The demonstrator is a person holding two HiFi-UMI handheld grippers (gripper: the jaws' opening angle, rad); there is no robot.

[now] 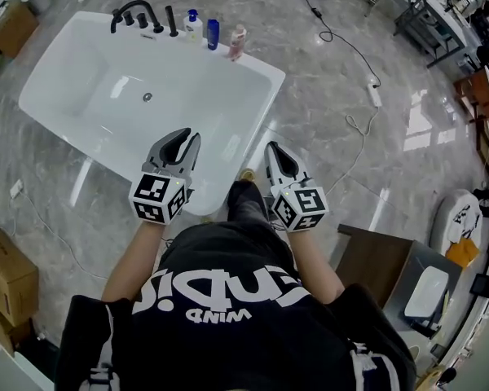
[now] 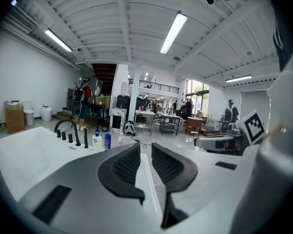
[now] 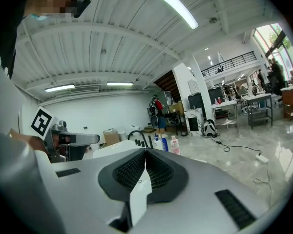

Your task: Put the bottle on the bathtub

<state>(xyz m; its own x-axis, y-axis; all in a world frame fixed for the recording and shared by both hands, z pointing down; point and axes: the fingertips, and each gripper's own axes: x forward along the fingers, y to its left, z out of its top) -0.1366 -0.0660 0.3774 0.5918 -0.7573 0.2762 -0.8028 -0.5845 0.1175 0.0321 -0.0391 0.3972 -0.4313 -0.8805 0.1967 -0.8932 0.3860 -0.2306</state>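
A big open workshop or lab hall: a freestanding white bathtub (image 1: 81, 88) on polished marble floor (image 1: 326, 112) among loose cables (image 1: 342, 43) and cardboard boxes (image 1: 8, 275), with cluttered benches (image 2: 168, 120), a railed mezzanine (image 2: 154, 87) and strip lights (image 2: 174, 32) on a ribbed ceiling (image 2: 102, 13).

The floor (image 1: 334, 112) is glossy grey marble-look tile that catches the ceiling lights. A white bathtub (image 1: 73, 80) stands on it, set at an angle. Beyond the tub's corner a black cable (image 1: 348, 47) snakes across the tiles toward a white power strip (image 1: 374, 94), and a thin white cord (image 1: 359, 149) loops on from there. One cardboard box (image 1: 12, 24) sits off the tub's far end. Another box (image 1: 6, 274) sits nearer, close to a small white plug (image 1: 16, 189).
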